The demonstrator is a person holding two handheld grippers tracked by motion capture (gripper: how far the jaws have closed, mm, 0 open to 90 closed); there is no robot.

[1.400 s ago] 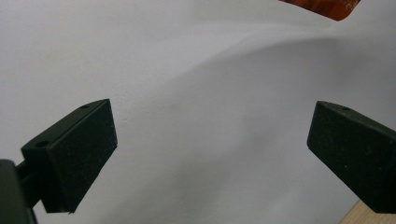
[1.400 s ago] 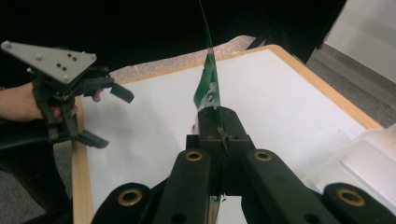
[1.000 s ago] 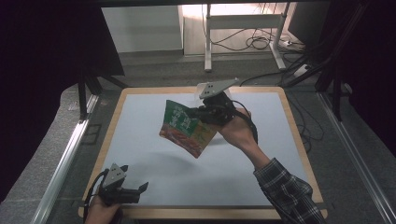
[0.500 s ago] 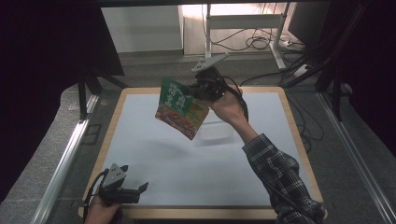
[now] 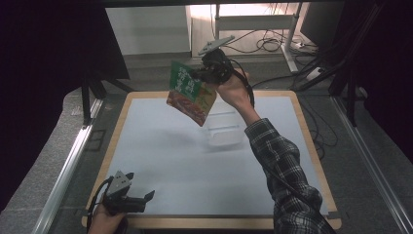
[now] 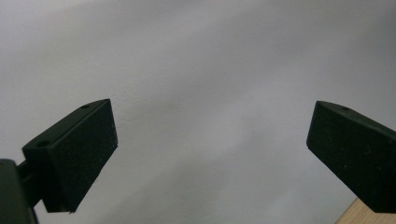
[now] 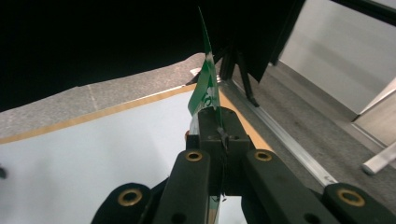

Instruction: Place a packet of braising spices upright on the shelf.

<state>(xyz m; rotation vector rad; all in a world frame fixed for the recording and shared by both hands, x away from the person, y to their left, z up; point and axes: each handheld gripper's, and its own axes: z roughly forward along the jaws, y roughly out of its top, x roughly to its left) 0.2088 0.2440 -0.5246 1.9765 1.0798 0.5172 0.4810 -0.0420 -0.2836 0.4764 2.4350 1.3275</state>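
The right gripper [image 5: 207, 77] is lifted high over the far edge of the table [image 5: 146, 146], its jaws pinched tight on the top edge of a green food pouch [image 5: 191, 92] that hangs tilted in the air. A clear plastic tray [image 5: 225, 129] lies on the white surface below it. The left gripper [image 5: 141, 199] rests near the front-left corner, jaws spread wide with nothing between them.

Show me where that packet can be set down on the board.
The widest bare patch is the white board between the clear tray and the left gripper, out to the left wooden edge. The near right side, beside the sleeve, is bare too. The crowded part is the far middle, where the right gripper holds the packet above the tray.
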